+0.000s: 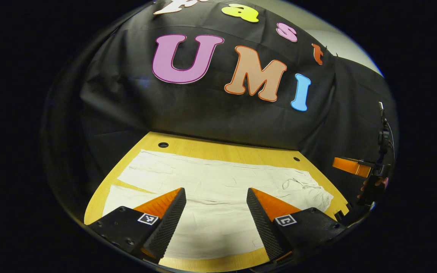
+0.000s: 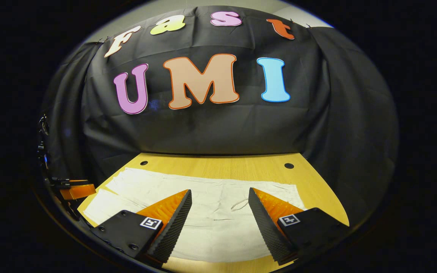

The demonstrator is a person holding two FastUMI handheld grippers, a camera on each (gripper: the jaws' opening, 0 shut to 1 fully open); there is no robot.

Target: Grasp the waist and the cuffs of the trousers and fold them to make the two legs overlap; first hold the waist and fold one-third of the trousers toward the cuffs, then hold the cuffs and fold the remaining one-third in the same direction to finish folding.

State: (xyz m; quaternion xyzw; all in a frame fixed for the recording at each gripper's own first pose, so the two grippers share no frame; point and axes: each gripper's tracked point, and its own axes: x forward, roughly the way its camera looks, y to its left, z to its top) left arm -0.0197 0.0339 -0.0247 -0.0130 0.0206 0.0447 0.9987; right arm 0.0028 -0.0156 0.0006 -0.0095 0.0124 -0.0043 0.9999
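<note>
Holding both tools above the near edge of the wooden table (image 1: 218,148), I see the white trousers (image 1: 218,182) spread flat across it, lying lengthwise from side to side; the two legs run off to the left with a narrow wedge of bare wood between them, and the waist end, with its drawstring (image 1: 296,182), lies to the right.

My left gripper (image 1: 216,194) hangs over the middle of the trousers, pointing forward and slightly downward toward the back wall; its fingers are spread wide apart with nothing between them but cloth far below; I cannot tell whether the tips touch the fabric.

My right gripper (image 2: 220,195) sits in a similar pose over the waist half, level and facing the booth wall, fingers likewise parted and gripping nothing; the drawstring shows between them on the cloth.

At the far right of the left gripper view, the right gripper appears off the table's edge, with a hand (image 1: 374,185) wrapped around its handle; at the far left of the right gripper view, the left gripper's body appears near the trouser legs.

Two dark holes (image 2: 289,165) sit in the tabletop near the back edge, beyond the trousers.
</note>
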